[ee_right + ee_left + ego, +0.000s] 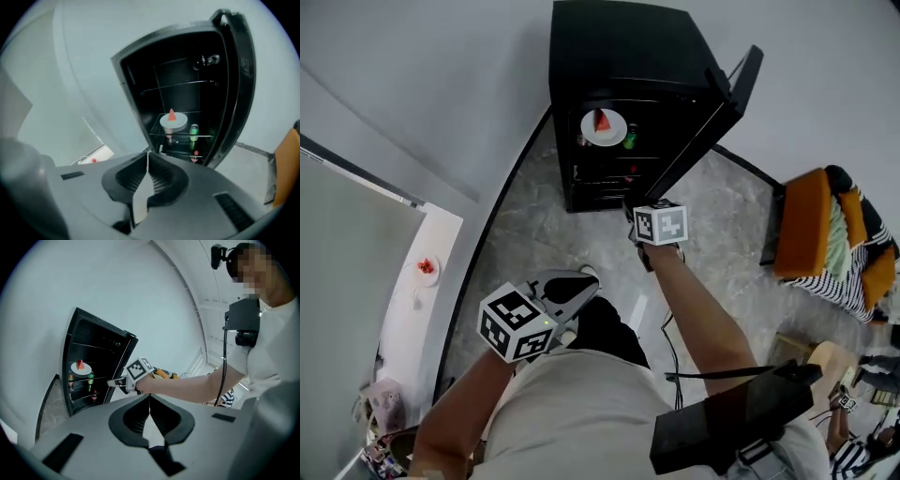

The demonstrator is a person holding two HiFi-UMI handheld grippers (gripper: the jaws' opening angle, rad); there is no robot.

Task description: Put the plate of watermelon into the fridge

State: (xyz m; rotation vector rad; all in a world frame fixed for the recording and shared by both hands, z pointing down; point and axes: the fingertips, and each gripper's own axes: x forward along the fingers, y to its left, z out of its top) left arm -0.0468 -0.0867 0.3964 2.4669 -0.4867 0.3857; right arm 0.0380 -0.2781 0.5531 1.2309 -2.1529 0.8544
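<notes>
The white plate with a watermelon slice sits on a glass shelf inside the open black fridge, and it also shows in the right gripper view as the plate and in the left gripper view as the plate. My right gripper hangs in front of the fridge, clear of it, jaws shut and empty. My left gripper is lower and further back, also shut on nothing. It looks past the right gripper at the fridge.
The fridge door stands open to the right. A green bottle and small items fill the shelves below the plate. An orange chair with striped cloth is at the right. A white counter at the left holds another watermelon plate.
</notes>
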